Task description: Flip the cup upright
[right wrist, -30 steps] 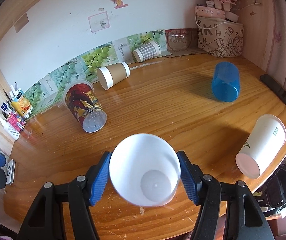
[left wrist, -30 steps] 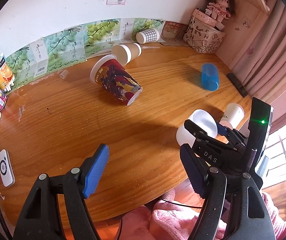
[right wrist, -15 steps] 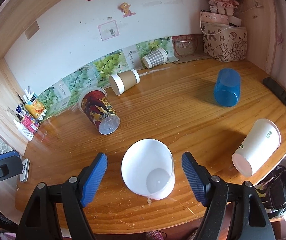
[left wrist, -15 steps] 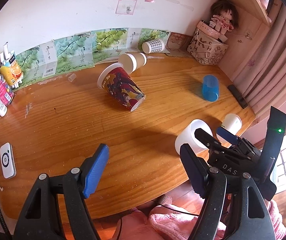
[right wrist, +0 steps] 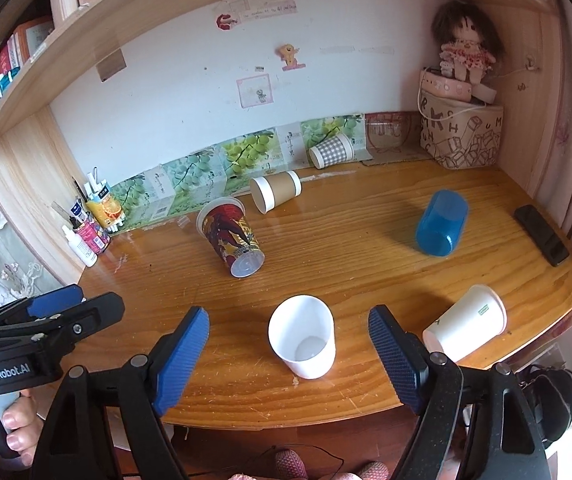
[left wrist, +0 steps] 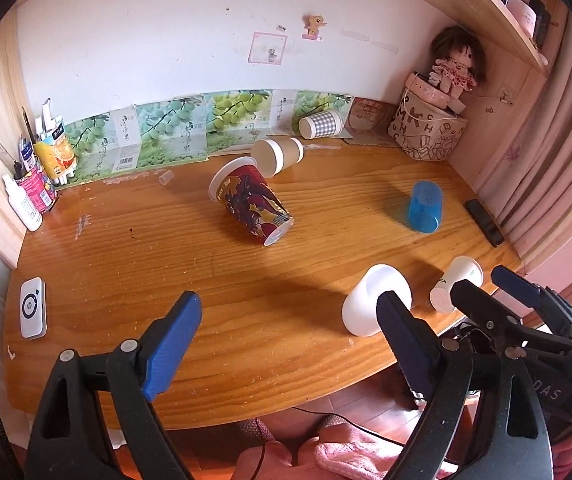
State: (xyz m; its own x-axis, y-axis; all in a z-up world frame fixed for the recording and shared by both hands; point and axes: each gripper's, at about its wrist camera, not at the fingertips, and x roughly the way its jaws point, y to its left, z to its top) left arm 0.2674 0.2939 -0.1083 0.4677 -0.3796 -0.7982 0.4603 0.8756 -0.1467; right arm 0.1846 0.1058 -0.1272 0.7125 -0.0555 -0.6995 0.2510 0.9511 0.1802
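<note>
White plastic cup stands upright on the tabletop near the front edge, mouth up, base down, nothing touching it. Right hand-held gripper sits just behind it with jaws spread wide, one pad each side, both clear of the cup wall; looks like a release pose, so this flip reads as done. Left hand-held gripper hangs over the front of the tabletop, also wide open and empty, not aimed at any cup yet.

Other cups lie on their sides:
- white paper cup, right front corner, closest to the right gripper, mouth pointing away
- red printed cup, mid-tabletop, base facing the cameras
- brown paper cup, just behind the red one
- checked cup, against the back wall
- blue plastic cup, right of centre

Black phone lies by the right edge, white device by the left edge, both out of the way.

Judgement: the white paper cup is the likely next target; light, would roll if nudged.
</note>
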